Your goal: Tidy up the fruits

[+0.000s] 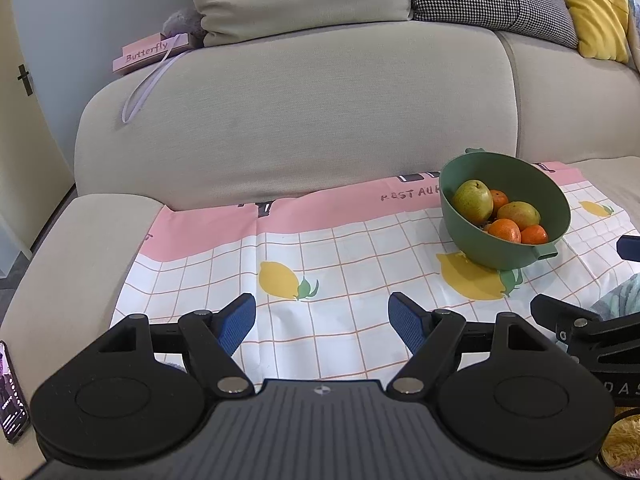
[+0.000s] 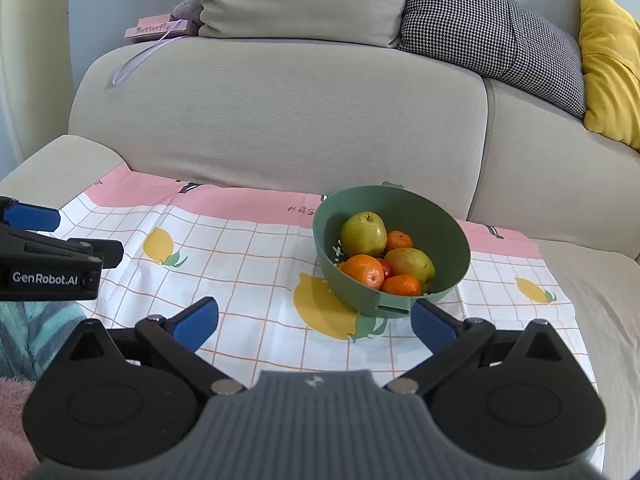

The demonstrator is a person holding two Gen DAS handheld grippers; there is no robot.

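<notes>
Both tools hang back from the work, and the fruit looks sorted already: two pears (image 2: pixel 363 233) and three oranges (image 2: pixel 363 270) sit piled in the green bowl (image 2: pixel 456 252), with something small and red tucked between them. The bowl stands on the lemon-print cloth (image 2: pixel 248 256) spread over the sofa seat (image 2: pixel 600 312), none of the fruit loose on the cloth. The right gripper (image 2: pixel 314 322) is spread wide and empty, its right finger (image 2: pixel 434 326) just beside the bowl's front handle. The left gripper (image 1: pixel 322 322) is also spread, holding nothing, over bare cloth well left of the bowl. This reads as either the close of the job or a pause before a pick (hard to say which). If a fruit must come out, the call is a reach over the near rim and a gentle pinch on the top pear. There is open cloth to the left for setting things down; the backrest (image 2: pixel 280 120) rises close behind the bowl, and the bowl leans forward, so a nudge could tip it
</notes>
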